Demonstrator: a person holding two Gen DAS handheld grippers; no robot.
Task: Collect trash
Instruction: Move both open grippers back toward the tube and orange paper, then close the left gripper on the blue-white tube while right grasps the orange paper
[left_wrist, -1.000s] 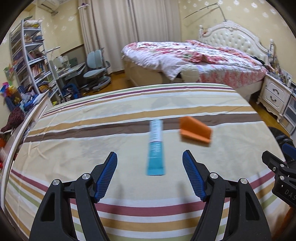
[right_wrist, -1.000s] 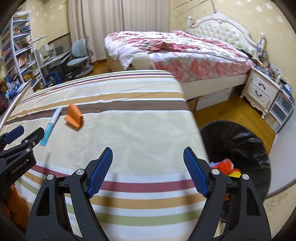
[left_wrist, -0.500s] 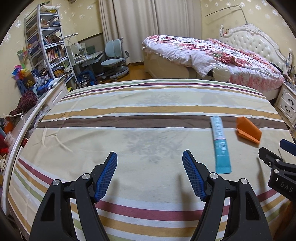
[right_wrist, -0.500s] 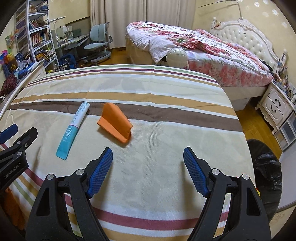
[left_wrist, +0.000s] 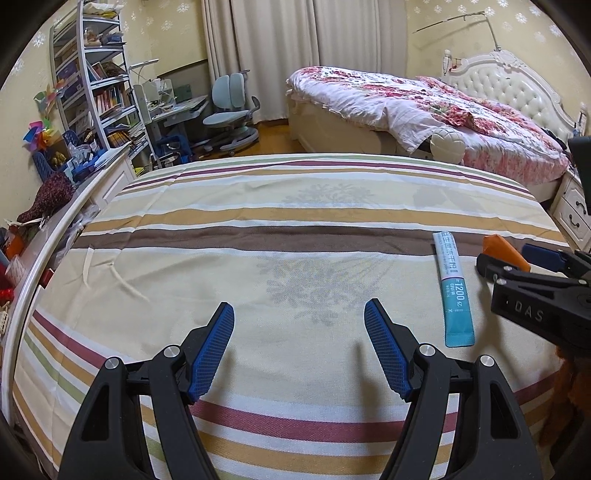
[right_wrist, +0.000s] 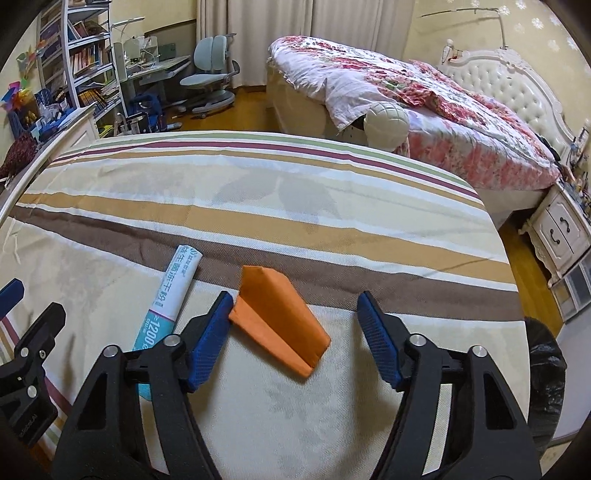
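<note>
An orange folded paper piece (right_wrist: 280, 314) lies on the striped bedspread (right_wrist: 295, 206), between the open jaws of my right gripper (right_wrist: 293, 328), whose left finger (right_wrist: 210, 332) is next to its edge. A white-and-teal sachet (right_wrist: 170, 299) lies just left of it. In the left wrist view the sachet (left_wrist: 452, 284) is to the right, the orange piece (left_wrist: 502, 251) is partly hidden behind the right gripper, and my left gripper (left_wrist: 299, 347) is open and empty over the bedspread (left_wrist: 258, 236).
A black-lined trash bin (right_wrist: 546, 358) stands on the floor off the bed's right edge. A second bed with a floral cover (right_wrist: 424, 96) is behind. A bookshelf (left_wrist: 92, 92), desk and chair (left_wrist: 229, 114) are at the back left. A white nightstand (right_wrist: 561, 236) stands right.
My right gripper swung left from the bin and closed in on the orange piece, now between its jaws. My left gripper turned left, so the sachet and orange piece slid to its right.
</note>
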